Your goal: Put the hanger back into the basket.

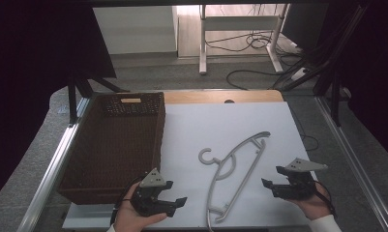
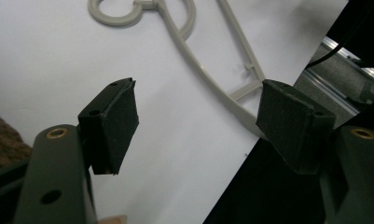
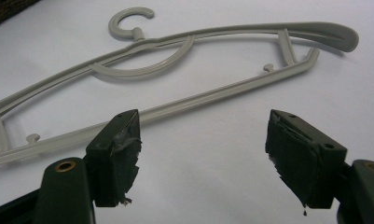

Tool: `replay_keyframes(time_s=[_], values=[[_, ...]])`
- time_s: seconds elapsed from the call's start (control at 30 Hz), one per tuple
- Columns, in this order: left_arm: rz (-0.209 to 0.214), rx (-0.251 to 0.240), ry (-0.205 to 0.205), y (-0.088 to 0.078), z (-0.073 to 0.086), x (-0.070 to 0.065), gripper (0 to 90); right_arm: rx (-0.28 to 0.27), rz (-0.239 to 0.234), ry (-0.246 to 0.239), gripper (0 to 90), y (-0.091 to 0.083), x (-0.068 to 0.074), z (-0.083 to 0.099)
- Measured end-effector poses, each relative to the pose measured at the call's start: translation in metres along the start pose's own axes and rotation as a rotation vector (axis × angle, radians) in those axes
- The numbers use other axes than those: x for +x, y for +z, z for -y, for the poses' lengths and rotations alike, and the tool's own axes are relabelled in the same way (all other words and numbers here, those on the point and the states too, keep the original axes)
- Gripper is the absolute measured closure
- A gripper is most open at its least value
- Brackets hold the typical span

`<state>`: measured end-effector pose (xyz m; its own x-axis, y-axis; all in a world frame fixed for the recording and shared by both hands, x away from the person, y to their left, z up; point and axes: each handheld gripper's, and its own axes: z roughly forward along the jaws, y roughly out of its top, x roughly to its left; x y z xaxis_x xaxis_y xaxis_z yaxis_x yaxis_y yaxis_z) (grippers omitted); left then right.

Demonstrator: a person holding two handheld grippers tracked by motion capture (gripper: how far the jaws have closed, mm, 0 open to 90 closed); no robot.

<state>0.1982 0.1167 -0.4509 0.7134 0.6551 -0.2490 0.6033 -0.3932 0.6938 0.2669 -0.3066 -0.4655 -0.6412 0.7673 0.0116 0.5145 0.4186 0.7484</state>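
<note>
Both hand-held grippers sit at the near edge of the table, closest to the high camera: the left gripper [image 1: 172, 202] at the bottom left of the white sheet, the right gripper [image 1: 274, 182] at the bottom right. Between them lies the grey plastic hanger [image 1: 235, 174], flat on the white table surface [image 1: 206, 125], its hook [image 1: 207, 156] turned toward the basket and its long bar running from near the front edge up and away to the right.

Neither gripper touches it. In the left gripper view the jaws stand wide apart with nothing between them, and the hanger's [image 2: 208, 79] lower arm passes beyond the gap, just past the right-hand pad. In the right gripper view the jaws are likewise spread wide and empty, pads frayed at the edges, with the hanger's [image 3: 212, 100] straight bar lying just ahead of them.

Left of the hanger stands a dark woven basket [image 1: 115, 145], nothing visible inside it.

Judging from this, the work has barely begun: the hanger is untouched on the sheet and both grippers are poised to take it. Still to do are closing on it, lifting it, and probably moving it to the basket
</note>
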Motion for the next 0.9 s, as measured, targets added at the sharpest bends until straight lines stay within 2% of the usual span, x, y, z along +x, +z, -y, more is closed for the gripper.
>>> replay_keyframes(time_s=[0.2, 0.33, 0.5, 0.57, 0.77, 0.8, 0.9], values=[[-0.002, 0.007, 0.016, 0.002, -0.002, -0.005, 28.6, -0.002, 0.007, 0.012, 26.3, -0.001, -0.002, 0.0], [-0.01, -0.012, 0.001, -0.001, -0.005, -0.005, 28.7, -0.005, 0.003, 0.015, 26.3, 0.0, -0.002, -0.001], [-0.008, 0.001, 0.01, 0.004, -0.008, -0.008, 29.0, -0.004, 0.003, 0.017, 26.3, 0.0, -0.002, -0.001], [-0.02, -0.015, 0.013, 0.004, -0.01, -0.011, 29.4, -0.005, 0.001, 0.015, 26.3, 0.0, -0.002, -0.001], [-0.008, -0.031, 0.019, 0.003, -0.022, -0.018, 29.3, -0.016, -0.001, 0.024, 26.3, -0.002, -0.002, -0.002], [-0.003, -0.02, 0.032, 0.006, -0.025, -0.022, 29.1, -0.015, -0.002, 0.019, 26.3, -0.002, -0.002, -0.002], [0.003, -0.008, 0.03, 0.011, -0.028, -0.023, 28.9, -0.011, -0.002, 0.016, 26.3, -0.002, -0.002, -0.001]])
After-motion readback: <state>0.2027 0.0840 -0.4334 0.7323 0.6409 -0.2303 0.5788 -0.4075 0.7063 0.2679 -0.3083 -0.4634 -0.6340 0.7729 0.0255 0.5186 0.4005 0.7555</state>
